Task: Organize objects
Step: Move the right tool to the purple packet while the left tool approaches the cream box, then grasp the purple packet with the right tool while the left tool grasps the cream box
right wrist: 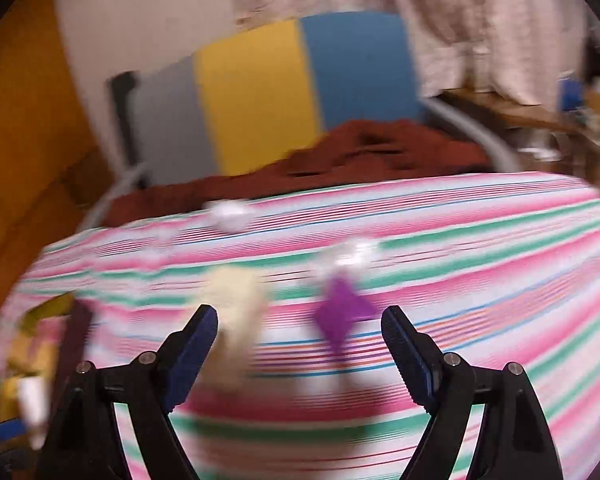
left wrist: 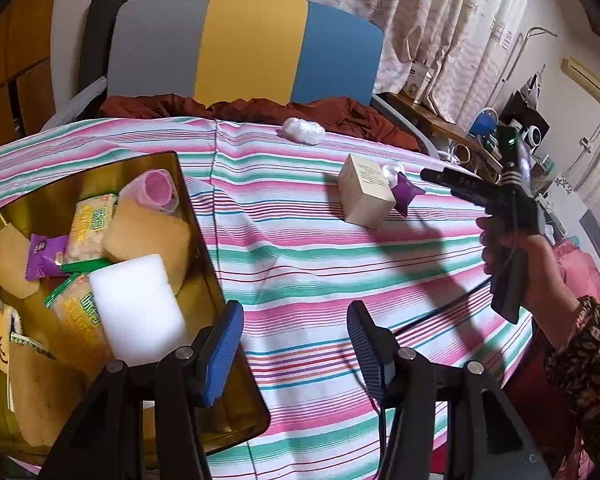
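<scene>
Both pairs of ribbed blue jaws stand apart with nothing between them: our left gripper (left wrist: 296, 344) low in its frame, beside the glossy gold tin tray (left wrist: 236, 360) of soft packets; our right gripper (right wrist: 300, 344) before a blurred cream box (right wrist: 236, 300) and crinkly purple packet (right wrist: 342, 308), mid-frame on the striped cloth (right wrist: 480, 248).

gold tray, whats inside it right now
The gold tray holds a white foam block, tan sponges, a purple packet, green-edged snack packs and a pink cup. Whatever lies beneath them is covered.
</scene>
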